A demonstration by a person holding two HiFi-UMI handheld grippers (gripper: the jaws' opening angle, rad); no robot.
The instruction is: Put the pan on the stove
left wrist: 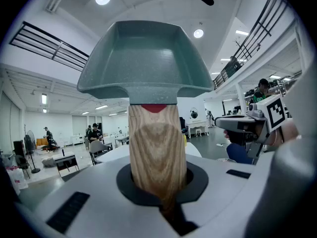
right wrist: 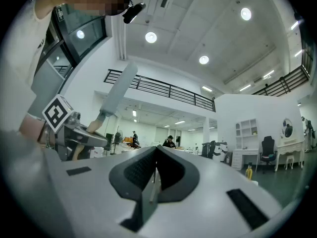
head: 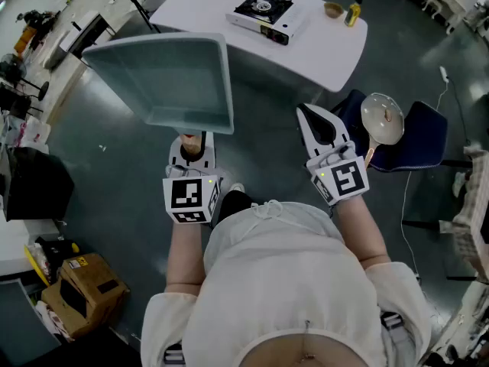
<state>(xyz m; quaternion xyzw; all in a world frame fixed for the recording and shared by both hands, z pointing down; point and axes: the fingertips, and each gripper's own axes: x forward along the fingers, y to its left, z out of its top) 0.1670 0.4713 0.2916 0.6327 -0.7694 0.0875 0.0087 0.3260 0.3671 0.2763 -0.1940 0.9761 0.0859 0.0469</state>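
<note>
Roughly level, left gripper (head: 192,145) grips pan (head: 172,79) (right gripper (head: 312,115) closed, empty).

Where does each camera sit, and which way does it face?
Head view: on the person's head, facing steeply down at the pan, table and stove; torso and forearms show.
Left gripper view: on the left hand-held gripper, looking along its jaws, shut on the pan's wooden handle.
Right gripper view: on the right hand-held gripper, along its shut, empty jaws.
Shared: both gripper views show the pan.
</note>
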